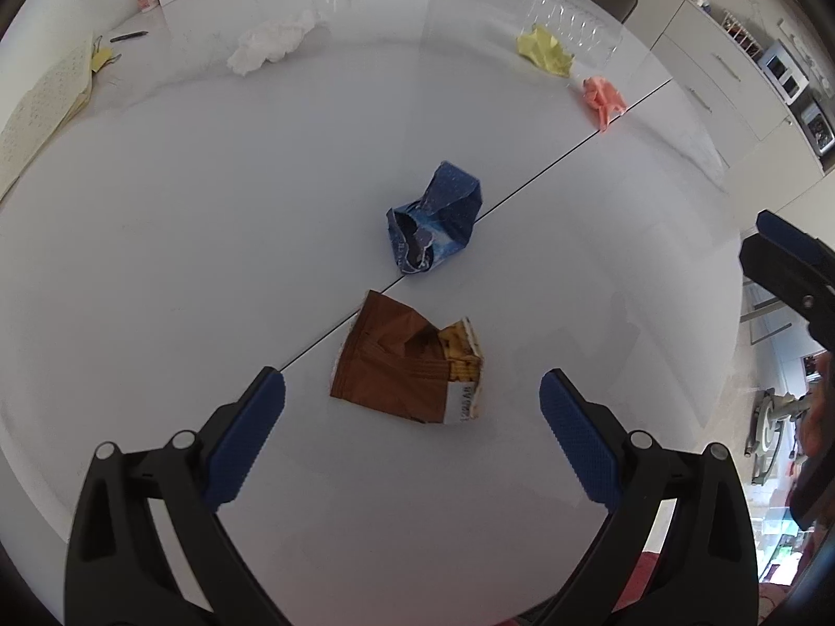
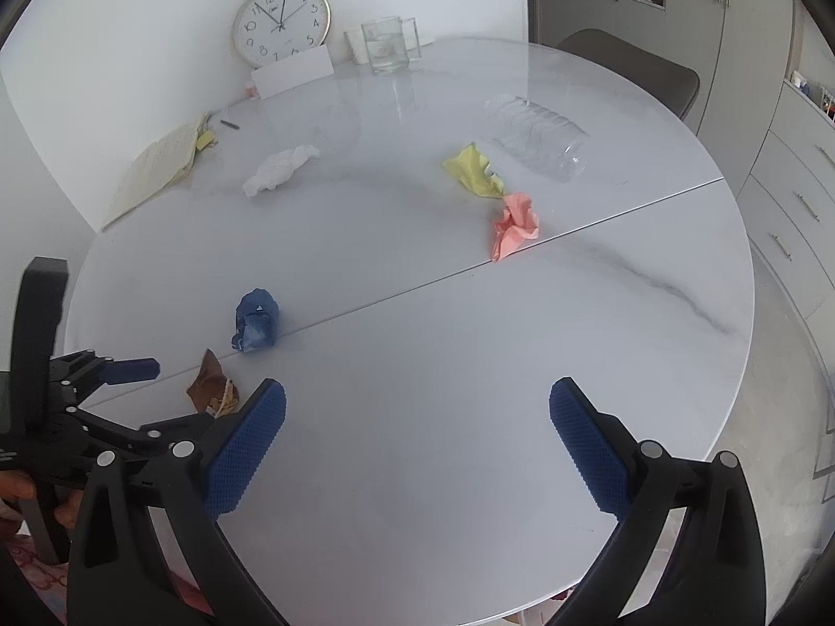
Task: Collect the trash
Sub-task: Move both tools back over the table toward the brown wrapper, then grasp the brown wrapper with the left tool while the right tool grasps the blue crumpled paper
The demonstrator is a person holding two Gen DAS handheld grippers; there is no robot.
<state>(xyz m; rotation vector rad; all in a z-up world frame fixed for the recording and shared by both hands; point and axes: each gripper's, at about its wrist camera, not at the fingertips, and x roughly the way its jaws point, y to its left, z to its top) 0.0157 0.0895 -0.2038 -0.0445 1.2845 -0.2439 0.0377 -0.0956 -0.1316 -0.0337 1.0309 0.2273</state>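
Note:
A crumpled brown wrapper (image 1: 396,365) lies on the white round table (image 1: 156,261), just ahead of and between the fingers of my left gripper (image 1: 412,383), which is open and hovers above it without touching. Beyond it sits a crumpled blue wrapper (image 1: 436,219). Farther off are a white tissue (image 1: 271,44), a yellow paper ball (image 1: 545,49) and a pink one (image 1: 603,96). My right gripper (image 2: 417,391) is open over bare table, with nothing between its pads. In the right wrist view the brown wrapper (image 2: 211,383) and blue wrapper (image 2: 255,321) lie to its left.
A clear plastic bottle (image 2: 543,143) lies on its side near the yellow paper. At the back stand a clock (image 2: 281,23), a glass mug (image 2: 386,44) and a notebook (image 2: 156,172). A chair (image 2: 626,68) and drawers (image 2: 793,198) flank the table's right side.

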